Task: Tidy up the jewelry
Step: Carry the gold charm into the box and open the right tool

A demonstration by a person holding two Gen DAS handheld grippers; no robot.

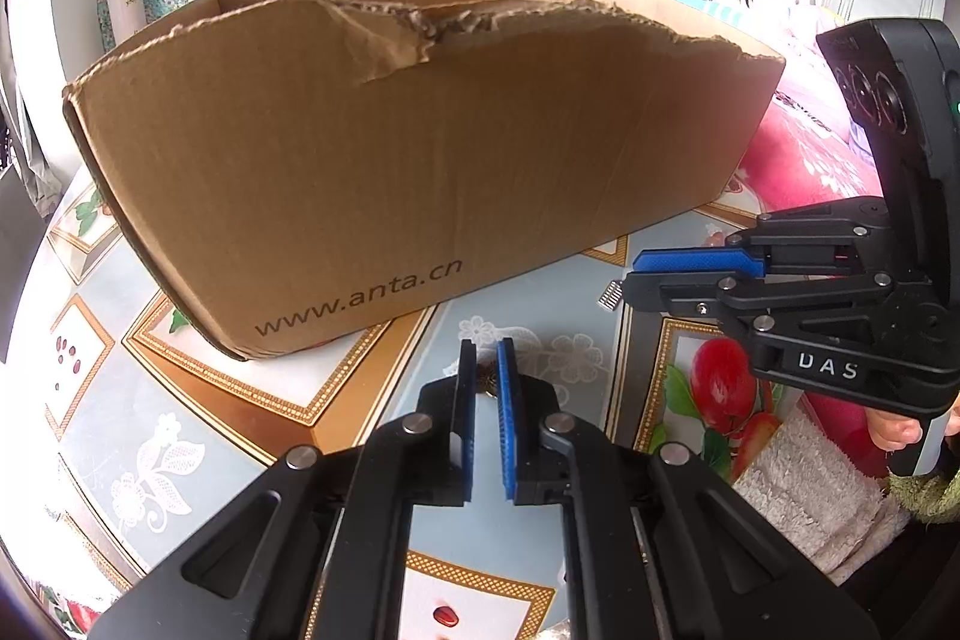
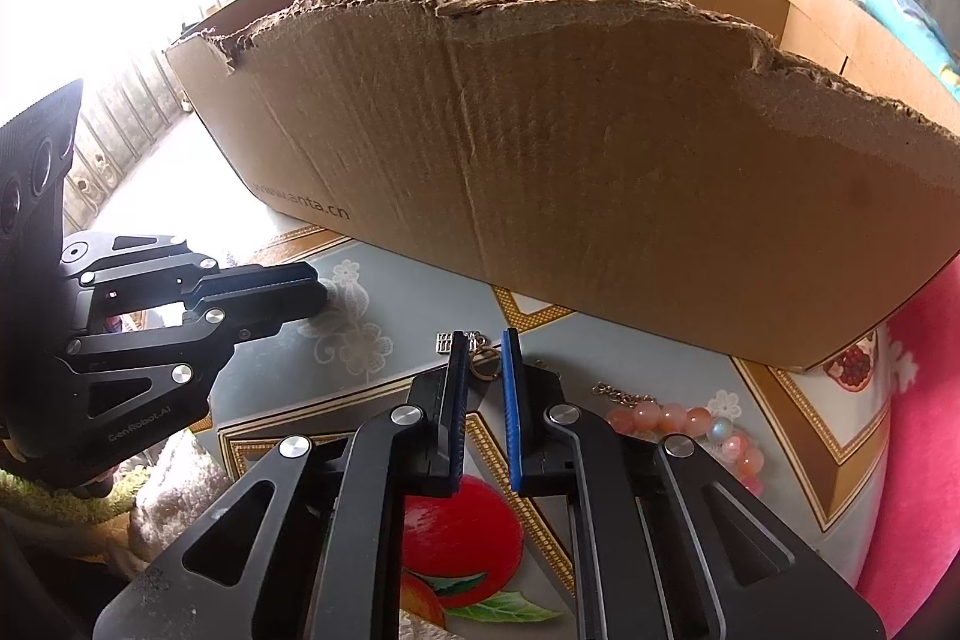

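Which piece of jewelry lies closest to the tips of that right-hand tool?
The small charm on a ring, lying between the right gripper's tips. The pink bead bracelet lies off to the side, partly hidden behind the tool.

Bright daylight, blown-out glare at left, fisheye bending, dark vignetted corners

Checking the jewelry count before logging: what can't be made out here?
- Cardboard box interior: both views, hidden by its near wall.
- Bead bracelet: right wrist view, part covered by the right claw.
- Keyring: right wrist view, unclear whether the claw's pads press it.
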